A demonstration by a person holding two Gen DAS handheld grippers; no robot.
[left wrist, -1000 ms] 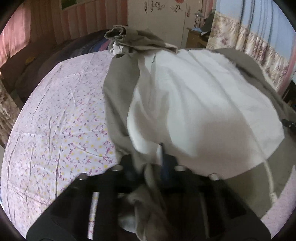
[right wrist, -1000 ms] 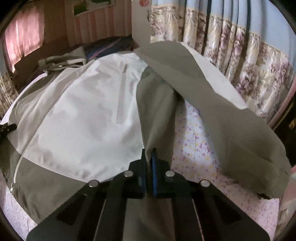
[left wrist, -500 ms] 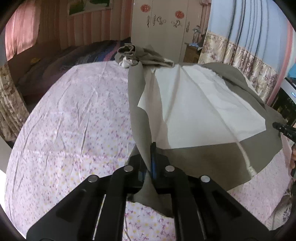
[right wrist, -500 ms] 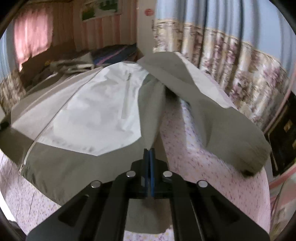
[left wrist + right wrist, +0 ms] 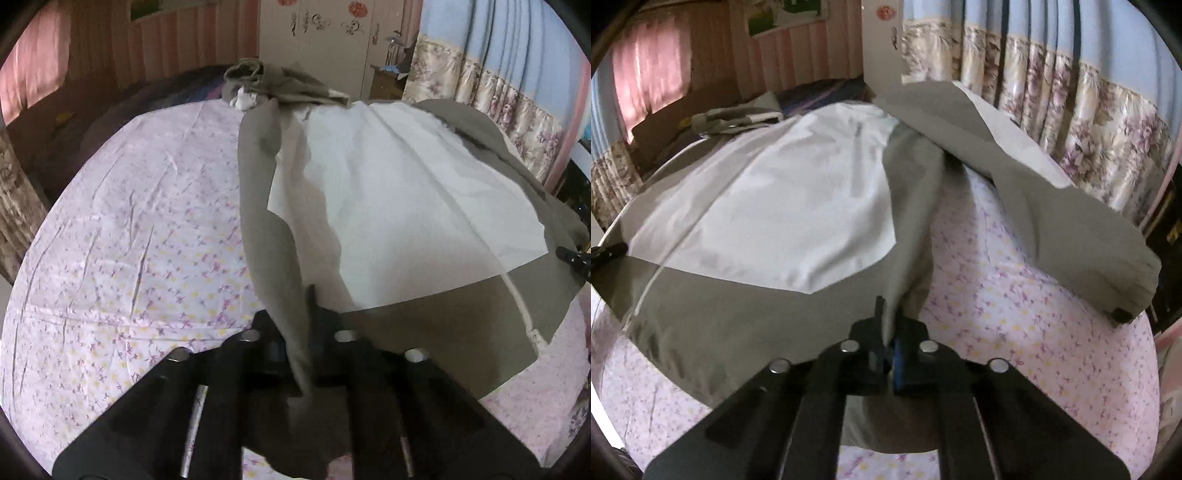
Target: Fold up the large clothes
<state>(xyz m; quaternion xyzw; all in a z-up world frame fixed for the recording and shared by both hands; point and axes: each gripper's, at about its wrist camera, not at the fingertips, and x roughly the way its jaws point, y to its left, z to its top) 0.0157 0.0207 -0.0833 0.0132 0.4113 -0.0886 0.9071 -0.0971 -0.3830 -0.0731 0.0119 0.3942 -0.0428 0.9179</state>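
Observation:
A large jacket (image 5: 399,199), white in the middle and olive-grey at the hem and sides, lies spread over a bed with a pink floral sheet (image 5: 129,240). My left gripper (image 5: 308,295) is shut on the olive hem at the jacket's left edge, with a fold of cloth hanging down between the fingers. My right gripper (image 5: 886,306) is shut on the olive hem at the other lower corner of the jacket (image 5: 783,206). One olive sleeve (image 5: 1034,199) lies stretched out to the right across the sheet (image 5: 1015,314). The hood (image 5: 273,83) is bunched at the far end.
Flowered curtains (image 5: 1089,103) hang close along the bed's right side. A white wardrobe (image 5: 332,40) stands beyond the bed, with a small wooden table (image 5: 388,79) beside it. A dark blanket (image 5: 122,110) lies at the bed's far left.
Both grippers have drawn the hem back towards the cameras, and the jacket's lower part is stretched flatter. The loose bunch of cloth at the left gripper has thinned to a single fold.

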